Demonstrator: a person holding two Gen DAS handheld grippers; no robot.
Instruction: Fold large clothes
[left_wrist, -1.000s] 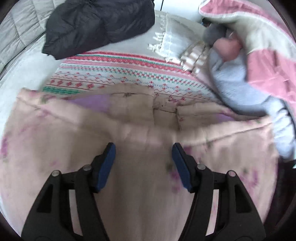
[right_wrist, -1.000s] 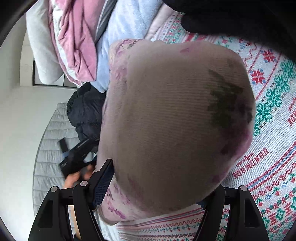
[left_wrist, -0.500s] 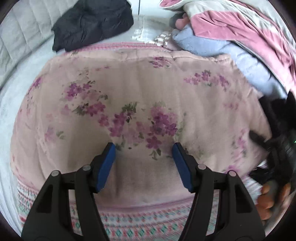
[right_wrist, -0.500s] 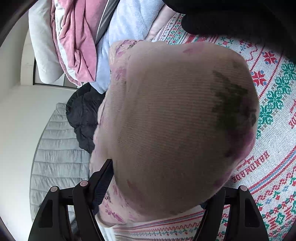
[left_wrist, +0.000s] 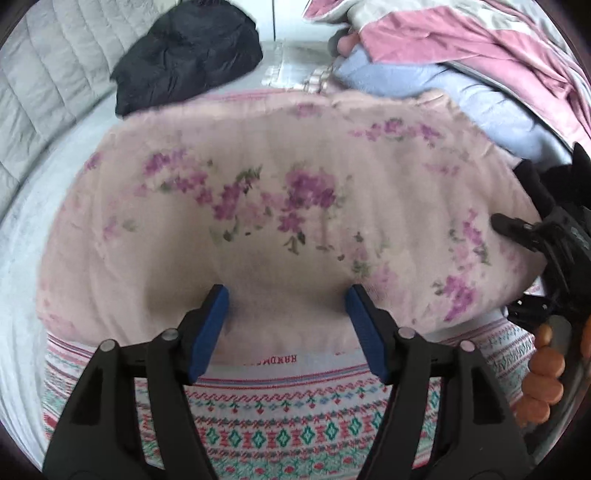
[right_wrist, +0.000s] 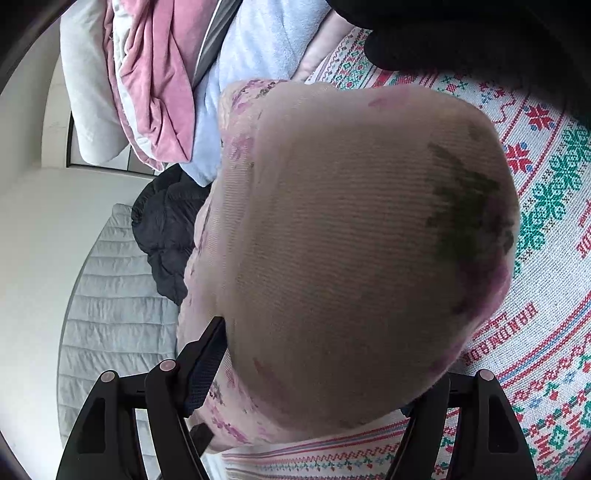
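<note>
A large pink garment with purple flowers lies folded on a patterned knit blanket. My left gripper is open and empty, its blue pads at the garment's near edge. My right gripper shows at the garment's right edge in the left wrist view. In the right wrist view the garment bulges over the right gripper and fills the space between its widely spread fingers; the right pad is hidden under the cloth.
A black puffer jacket lies at the back left on a grey quilted cover. A pile of pink, grey and pale blue bedding sits at the back right. Dark clothing lies beyond the blanket in the right wrist view.
The garment's far part has come over toward me, so the flowered side now faces up. My left gripper has drawn back to its near edge. The right gripper has barely moved.
</note>
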